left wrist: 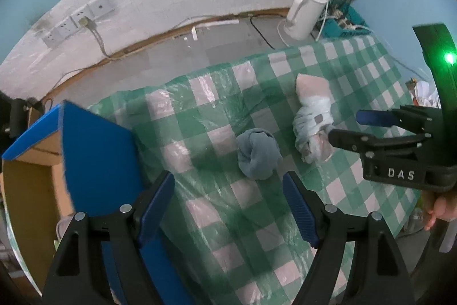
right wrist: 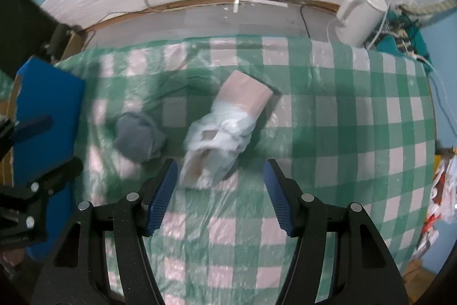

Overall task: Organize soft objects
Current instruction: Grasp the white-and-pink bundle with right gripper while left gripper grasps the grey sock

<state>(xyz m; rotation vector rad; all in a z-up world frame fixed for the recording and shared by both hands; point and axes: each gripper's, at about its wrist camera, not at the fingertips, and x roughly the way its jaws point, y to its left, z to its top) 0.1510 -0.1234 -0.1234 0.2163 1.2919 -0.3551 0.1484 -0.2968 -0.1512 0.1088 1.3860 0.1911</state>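
Reaching down toward two soft bundles, both grippers look to be in the approach step, with nothing picked up yet. The left gripper [left wrist: 228, 207] has its fingers spread wide and empty, and the grey balled sock [left wrist: 258, 153] lies just beyond its tips, near the left edge of the table. The right gripper [right wrist: 220, 196] also has its fingers spread with nothing between them; the pale pink-and-white rolled bundle [right wrist: 225, 130] sits just ahead of its left finger, toward the middle of the table, close beside the sock but apart from it.

Judging by the task, each gripper needs to settle over its own bundle, straddle it, and close gently, since both items will squash and may slip. The open blue box [left wrist: 85, 150] off the table's left edge seems the likely place to put them, though that is a guess.

A green-and-white checked cloth [right wrist: 342, 119] under clear, wrinkled plastic covers the table. Past its far edge lies grey floor, a white wall with sockets [left wrist: 77, 22] and trailing cables, and a white kettle [right wrist: 360, 19] beyond the far right corner.
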